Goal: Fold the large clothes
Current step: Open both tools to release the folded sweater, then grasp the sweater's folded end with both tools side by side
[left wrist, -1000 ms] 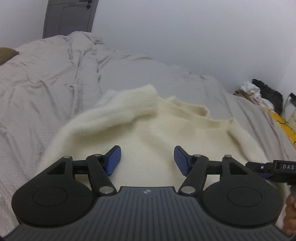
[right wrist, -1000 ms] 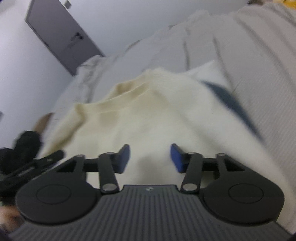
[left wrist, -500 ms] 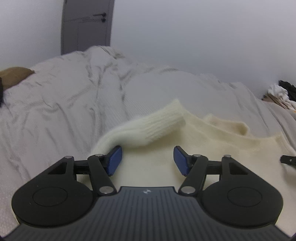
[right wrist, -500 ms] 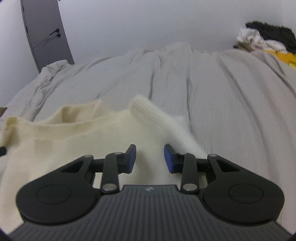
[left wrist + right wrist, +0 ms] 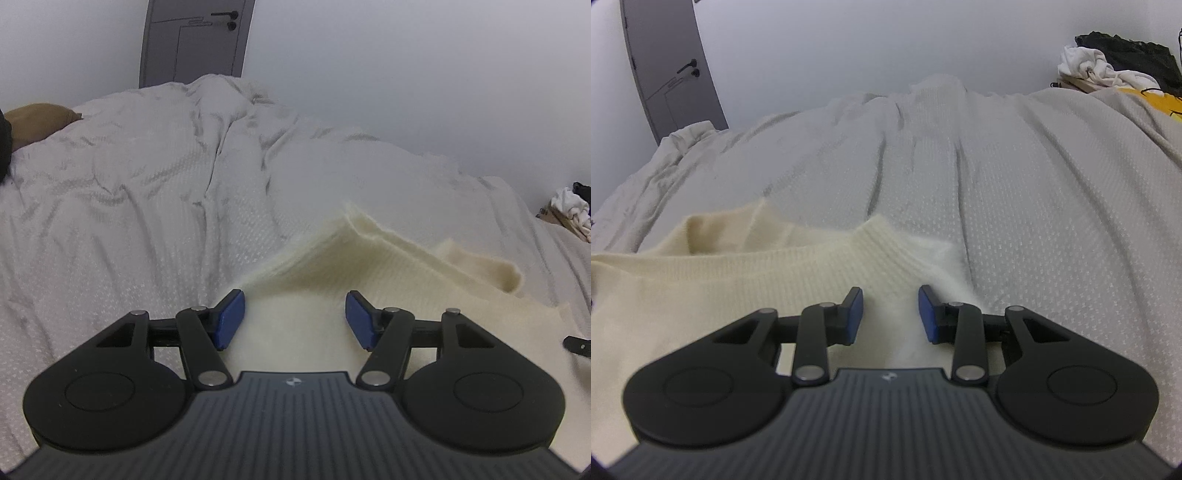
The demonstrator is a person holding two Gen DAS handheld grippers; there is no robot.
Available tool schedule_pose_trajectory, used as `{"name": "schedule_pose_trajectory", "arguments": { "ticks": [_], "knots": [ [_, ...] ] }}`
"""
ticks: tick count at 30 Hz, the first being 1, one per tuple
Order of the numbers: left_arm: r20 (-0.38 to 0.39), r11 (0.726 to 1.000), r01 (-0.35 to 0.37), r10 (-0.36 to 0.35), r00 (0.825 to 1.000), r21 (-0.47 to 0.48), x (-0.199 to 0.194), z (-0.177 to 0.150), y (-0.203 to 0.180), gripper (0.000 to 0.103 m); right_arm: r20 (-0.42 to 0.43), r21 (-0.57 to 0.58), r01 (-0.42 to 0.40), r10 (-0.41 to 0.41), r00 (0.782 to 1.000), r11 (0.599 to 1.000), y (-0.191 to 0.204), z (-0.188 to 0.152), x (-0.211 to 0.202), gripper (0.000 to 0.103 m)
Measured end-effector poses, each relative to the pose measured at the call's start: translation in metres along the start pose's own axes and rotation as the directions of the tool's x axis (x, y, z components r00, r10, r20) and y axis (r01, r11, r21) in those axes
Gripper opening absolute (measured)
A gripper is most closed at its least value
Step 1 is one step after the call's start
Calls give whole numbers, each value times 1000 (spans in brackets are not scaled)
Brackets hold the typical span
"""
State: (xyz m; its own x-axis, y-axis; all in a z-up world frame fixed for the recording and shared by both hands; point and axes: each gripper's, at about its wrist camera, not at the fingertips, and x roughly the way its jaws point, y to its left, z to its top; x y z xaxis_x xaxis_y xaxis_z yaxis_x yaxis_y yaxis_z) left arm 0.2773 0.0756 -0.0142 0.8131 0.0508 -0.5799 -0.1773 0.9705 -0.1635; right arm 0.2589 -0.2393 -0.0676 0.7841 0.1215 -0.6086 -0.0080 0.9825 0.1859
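Cream knit filled the near ground — the sweater [image 5: 388,295] lay flat on the grey bedspread [image 5: 147,206]. Over its left shoulder the left gripper [image 5: 291,319] hung spread wide, pinching nothing. The right gripper [image 5: 890,314] had just been closing, its blue pads either side of the fluffy sleeve [image 5: 923,266] without pressing it. Farther off stood a grey door [image 5: 192,40] — far right, a heap of clothes [image 5: 1115,62].

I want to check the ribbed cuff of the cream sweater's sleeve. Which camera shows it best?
The right wrist view: the ribbed cuff lies sharp and unblocked just beyond the right tongs. The left wrist view shows only the cream sweater, its body and neckline edge, blurred; no cuff is visible there.
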Motion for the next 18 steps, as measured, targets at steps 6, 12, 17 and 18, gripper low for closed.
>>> {"name": "schedule_pose_trajectory", "arguments": {
  "ticks": [6,12,17,18],
  "knots": [
    [34,997,49,-48,998,-58,-41,-6,-1,67,11,41,-27,27,1000,999,5,3,-35,39],
    [49,991,125,-123,991,-53,-98,-29,-10,67,39,57,-108,106,994,992,23,-15,-91,39],
    [44,976,200,-196,980,-91,-141,-48,-18,68,39,63,-157,155,987,985,35,-33,-129,39],
    [40,969,217,-214,976,-118,-148,-54,-18,69,36,78,-172,169,985,982,35,-36,-136,39]
  ]
}}
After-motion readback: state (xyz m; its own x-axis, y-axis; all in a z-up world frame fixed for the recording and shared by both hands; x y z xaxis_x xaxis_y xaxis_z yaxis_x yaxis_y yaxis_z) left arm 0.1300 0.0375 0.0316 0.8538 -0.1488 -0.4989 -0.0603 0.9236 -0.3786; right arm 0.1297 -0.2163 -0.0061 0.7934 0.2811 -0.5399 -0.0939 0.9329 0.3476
